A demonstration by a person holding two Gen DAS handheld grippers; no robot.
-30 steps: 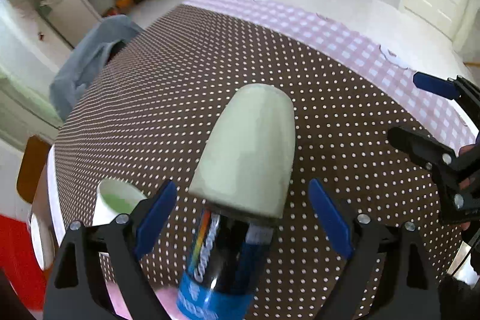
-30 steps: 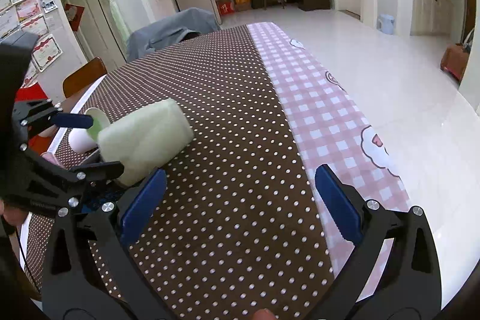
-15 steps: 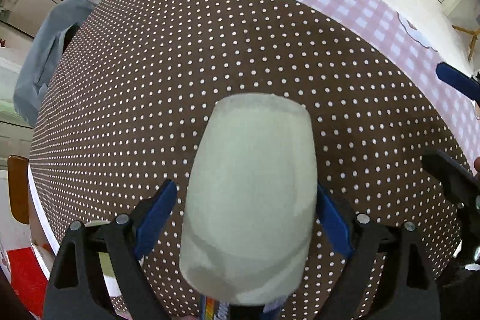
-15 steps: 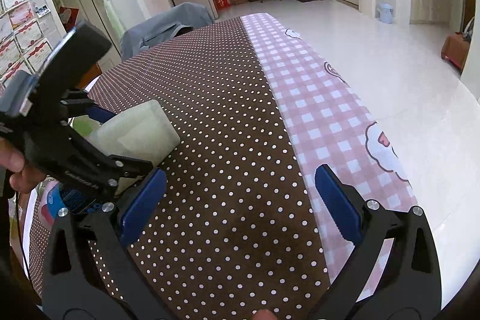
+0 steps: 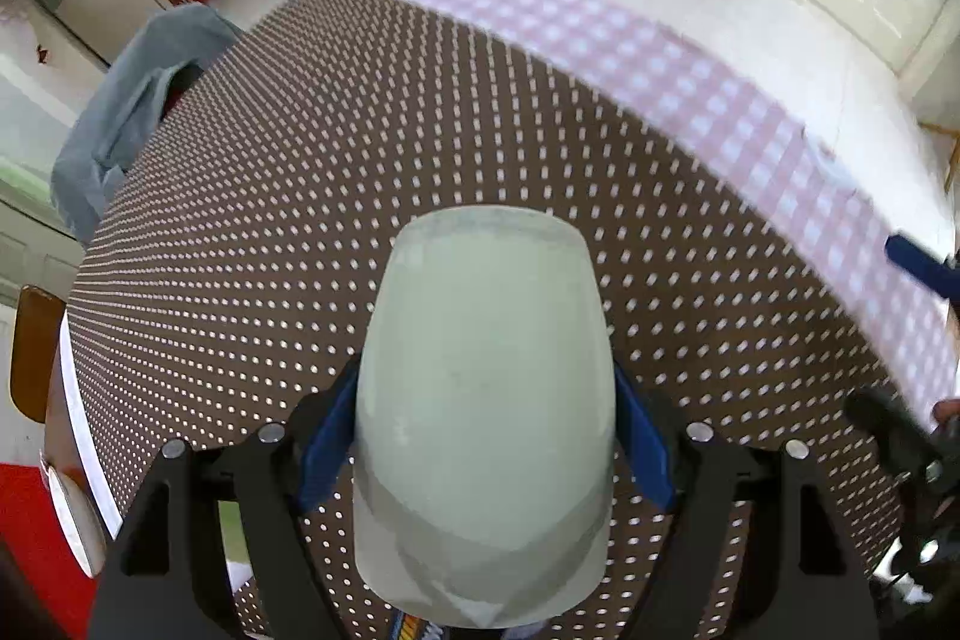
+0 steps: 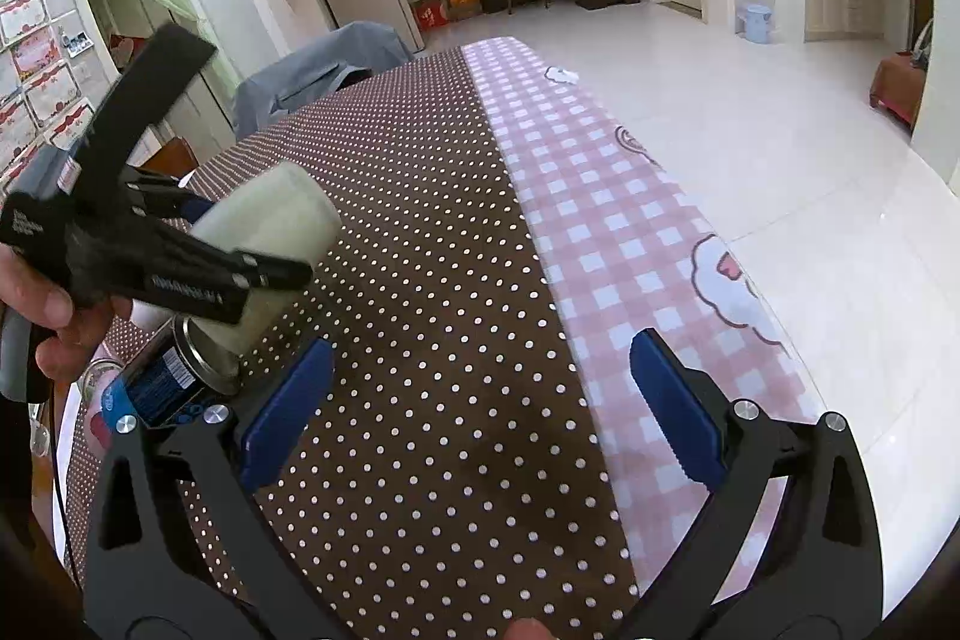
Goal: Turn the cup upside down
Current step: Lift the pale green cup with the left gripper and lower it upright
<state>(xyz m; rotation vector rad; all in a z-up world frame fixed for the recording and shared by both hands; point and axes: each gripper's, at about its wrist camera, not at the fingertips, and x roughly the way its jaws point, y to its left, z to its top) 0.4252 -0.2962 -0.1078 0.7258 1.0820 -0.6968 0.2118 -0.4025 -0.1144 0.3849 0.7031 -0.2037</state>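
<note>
A pale green cup (image 5: pixel 486 400) sits mouth-down over the top of a dark can with a blue label (image 6: pixel 162 376). My left gripper (image 5: pixel 483 436) is shut on the cup, its blue pads pressed to both sides. In the right wrist view the cup (image 6: pixel 270 232) tilts up to the right, held by the left gripper (image 6: pixel 180 274) at the table's left. My right gripper (image 6: pixel 480 436) is open and empty above the brown dotted tablecloth (image 6: pixel 420 340).
A pink checked cloth strip (image 6: pixel 606 232) runs along the table's right edge, with floor beyond. A grey-covered chair (image 6: pixel 318 70) stands at the far end. A white cup with a green inside (image 5: pixel 231 526) is partly hidden behind my left fingers.
My left gripper moved forward around the green cup and closed on it. The cup now tilts up off the can. The right gripper stayed open and nearly still.
</note>
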